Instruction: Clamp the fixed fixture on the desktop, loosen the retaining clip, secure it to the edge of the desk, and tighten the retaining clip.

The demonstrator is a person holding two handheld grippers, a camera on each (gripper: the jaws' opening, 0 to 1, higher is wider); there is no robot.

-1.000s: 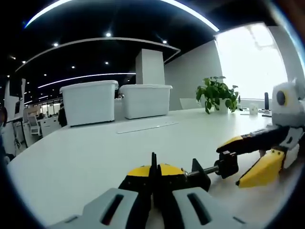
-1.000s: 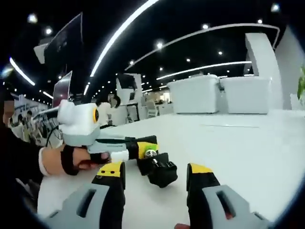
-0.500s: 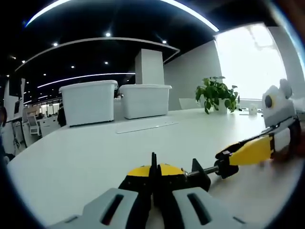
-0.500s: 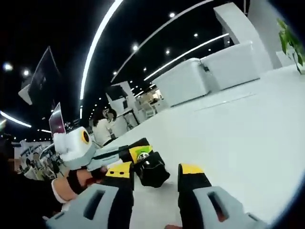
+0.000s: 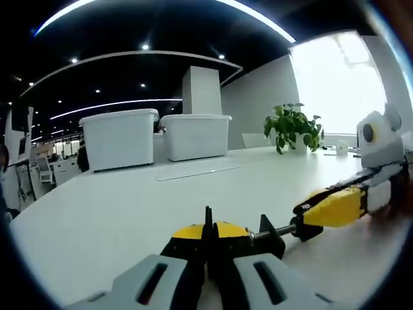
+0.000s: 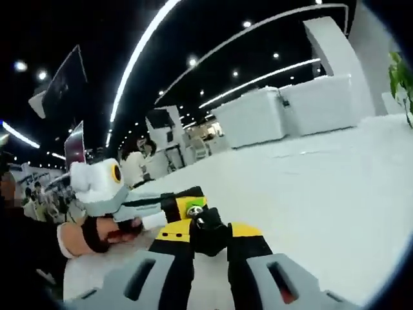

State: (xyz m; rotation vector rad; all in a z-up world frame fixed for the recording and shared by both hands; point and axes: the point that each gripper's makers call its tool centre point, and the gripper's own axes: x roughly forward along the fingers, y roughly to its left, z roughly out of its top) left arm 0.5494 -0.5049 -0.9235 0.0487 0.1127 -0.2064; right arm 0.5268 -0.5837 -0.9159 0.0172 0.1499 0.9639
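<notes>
The left gripper [image 5: 208, 248] was clenched on the fixture [image 5: 274, 234], whose screw stuck out rightward. The right gripper [image 6: 210, 234] was clamped around its black knob [image 6: 208, 227], above the desk [image 5: 129, 200].

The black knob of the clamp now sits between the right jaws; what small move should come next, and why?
Probably a turn of the right hand-held gripper about the screw's axis, to loosen the clip. Its jaws have closed on the black knob, while the left hand-held gripper holds the clamp body, shut, on the white desk, so the fixture looks steadied for turning.
</notes>
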